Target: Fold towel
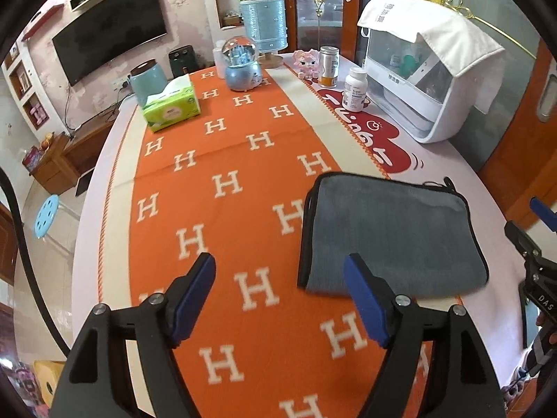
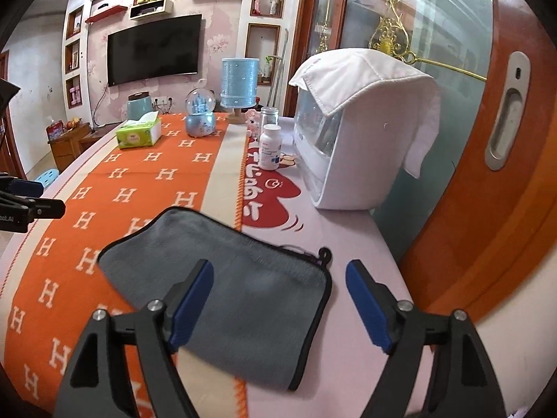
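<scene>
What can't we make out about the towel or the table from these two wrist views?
- Grey black-edged folded towel: layer count is unclear in the right wrist view; its near part is blurred and partly behind the open right gripper.
- Same towel, left wrist view: near corner hidden by a finger of the open left gripper.
- White pill bottle: label too small to read.
- Orange H-pattern table runner: near end cut off by the frame's bottom edge.

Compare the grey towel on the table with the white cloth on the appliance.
The grey towel lies folded flat on the table; the white cloth drapes over the white appliance, one end hanging down. The grey towel has dark edging and a hanging loop; the white cloth has plain edges. Neither is held by a gripper.
</scene>
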`<state>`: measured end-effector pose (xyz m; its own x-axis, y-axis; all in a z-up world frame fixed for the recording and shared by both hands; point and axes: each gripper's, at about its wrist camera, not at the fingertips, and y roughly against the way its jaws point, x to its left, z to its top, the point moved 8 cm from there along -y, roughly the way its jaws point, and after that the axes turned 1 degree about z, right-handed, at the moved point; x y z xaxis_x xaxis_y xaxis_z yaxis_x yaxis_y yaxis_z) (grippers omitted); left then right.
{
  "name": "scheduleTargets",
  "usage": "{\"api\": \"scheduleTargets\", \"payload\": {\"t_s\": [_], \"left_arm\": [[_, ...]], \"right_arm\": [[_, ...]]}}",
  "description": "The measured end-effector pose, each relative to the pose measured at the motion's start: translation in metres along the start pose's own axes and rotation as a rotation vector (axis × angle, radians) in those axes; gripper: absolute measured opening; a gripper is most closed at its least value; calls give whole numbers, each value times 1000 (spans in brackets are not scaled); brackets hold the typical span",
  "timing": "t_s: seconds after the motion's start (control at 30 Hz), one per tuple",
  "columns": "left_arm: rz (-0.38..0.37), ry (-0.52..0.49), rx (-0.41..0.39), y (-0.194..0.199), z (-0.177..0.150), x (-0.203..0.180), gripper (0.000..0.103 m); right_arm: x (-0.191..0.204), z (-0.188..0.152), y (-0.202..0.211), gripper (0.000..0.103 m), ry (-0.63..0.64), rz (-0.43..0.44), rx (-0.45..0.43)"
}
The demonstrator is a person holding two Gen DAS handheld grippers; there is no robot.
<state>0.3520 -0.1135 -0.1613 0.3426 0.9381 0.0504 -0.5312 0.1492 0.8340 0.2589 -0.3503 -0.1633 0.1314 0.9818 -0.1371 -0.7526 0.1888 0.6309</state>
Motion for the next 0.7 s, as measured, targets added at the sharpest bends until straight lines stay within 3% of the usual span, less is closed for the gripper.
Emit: {"api": "scheduleTargets", "payload": {"t_s": [0.4,0.7], "left_arm": [[-4,55,17,70,-86,29,89],[-45,103,30,110,-141,39,94]], "right_arm": [[49,-36,69,101,-55,47,-8],[97,-75,124,103,-75,104,3]]}}
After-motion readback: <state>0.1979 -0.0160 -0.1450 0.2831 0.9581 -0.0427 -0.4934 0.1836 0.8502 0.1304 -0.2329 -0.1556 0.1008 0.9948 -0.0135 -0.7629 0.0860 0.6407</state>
